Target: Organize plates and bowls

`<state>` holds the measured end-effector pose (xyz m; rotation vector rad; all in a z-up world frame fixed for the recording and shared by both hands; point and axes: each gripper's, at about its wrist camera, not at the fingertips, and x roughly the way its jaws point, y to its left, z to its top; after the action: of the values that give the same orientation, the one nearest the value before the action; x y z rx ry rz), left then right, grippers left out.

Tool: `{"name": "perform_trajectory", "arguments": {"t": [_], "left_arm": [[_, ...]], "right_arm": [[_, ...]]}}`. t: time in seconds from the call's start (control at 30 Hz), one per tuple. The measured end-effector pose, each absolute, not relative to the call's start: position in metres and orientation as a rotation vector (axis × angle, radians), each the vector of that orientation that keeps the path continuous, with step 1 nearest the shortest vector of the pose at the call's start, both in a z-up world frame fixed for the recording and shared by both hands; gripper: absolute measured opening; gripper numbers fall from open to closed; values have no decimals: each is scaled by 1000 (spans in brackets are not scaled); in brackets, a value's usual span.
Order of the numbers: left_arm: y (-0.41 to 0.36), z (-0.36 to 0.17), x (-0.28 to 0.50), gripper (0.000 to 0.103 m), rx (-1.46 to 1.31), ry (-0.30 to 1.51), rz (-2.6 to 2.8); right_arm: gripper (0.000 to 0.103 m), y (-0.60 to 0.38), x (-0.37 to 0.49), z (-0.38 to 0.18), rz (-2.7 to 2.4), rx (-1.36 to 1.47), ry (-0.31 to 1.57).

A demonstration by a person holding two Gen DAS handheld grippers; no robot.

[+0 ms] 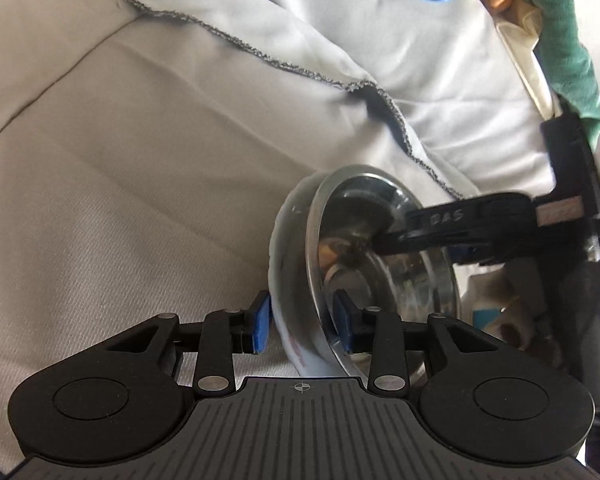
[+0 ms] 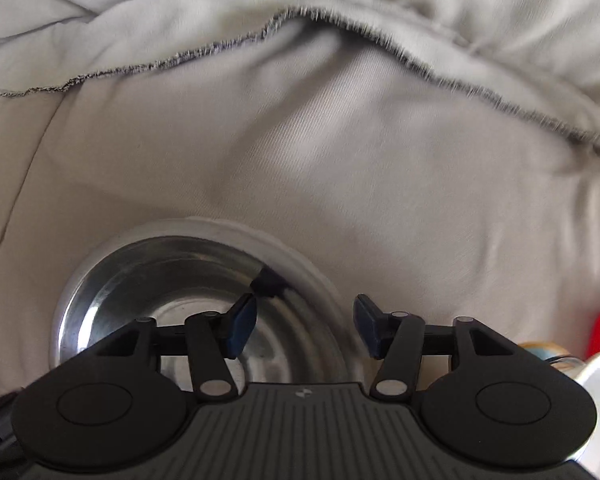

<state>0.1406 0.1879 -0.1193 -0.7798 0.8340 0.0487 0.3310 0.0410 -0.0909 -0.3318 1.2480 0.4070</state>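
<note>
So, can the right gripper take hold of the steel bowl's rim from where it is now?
Probably yes. The right gripper hangs open just over the steel bowl, nothing between its jaws. The left gripper straddles another part of the rim, so the side near the right one looks free.

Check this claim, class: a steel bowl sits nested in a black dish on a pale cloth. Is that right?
Not quite. The dish is white, not black, as the left wrist view shows. The steel bowl does sit nested in it on the pale cloth.
</note>
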Motion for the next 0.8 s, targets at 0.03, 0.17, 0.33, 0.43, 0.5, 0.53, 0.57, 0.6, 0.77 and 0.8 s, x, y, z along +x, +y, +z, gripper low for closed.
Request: {"name": "perform_trajectory", "arguments": {"t": [0.03,0.17,0.33,0.43,0.5,0.53,0.57,0.6,0.77,0.8], "left_arm": [[189,-120,141,36,-783,830,46],[194,-121,138,36,-770,805,74],[202,-119,135,36,-782,771,124],[201,-119,137,36,-768,763,132],[199,-118,138,36,-744,760,143],[197,-118,139,36,-730,759,150],[195,-117,139,36,-717,759,157],[193,-118,141,36,-706,760,163],[191,-116,141,34,-683,775,163],[192,-116,142,32,-680,790,163]], "right_arm": [[59,44,328,-92,402,-347,1239],[62,49,313,-90,400,-380,1220],[62,36,306,-87,461,-295,1276],[63,33,300,-87,485,-284,1250],[63,32,296,-87,489,-274,1226],[63,32,293,-86,493,-272,1211],[63,31,291,-85,500,-276,1196],[63,31,287,-85,510,-284,1178],[64,38,276,-90,531,-385,1112],[65,40,275,-93,528,-403,1111]]}}
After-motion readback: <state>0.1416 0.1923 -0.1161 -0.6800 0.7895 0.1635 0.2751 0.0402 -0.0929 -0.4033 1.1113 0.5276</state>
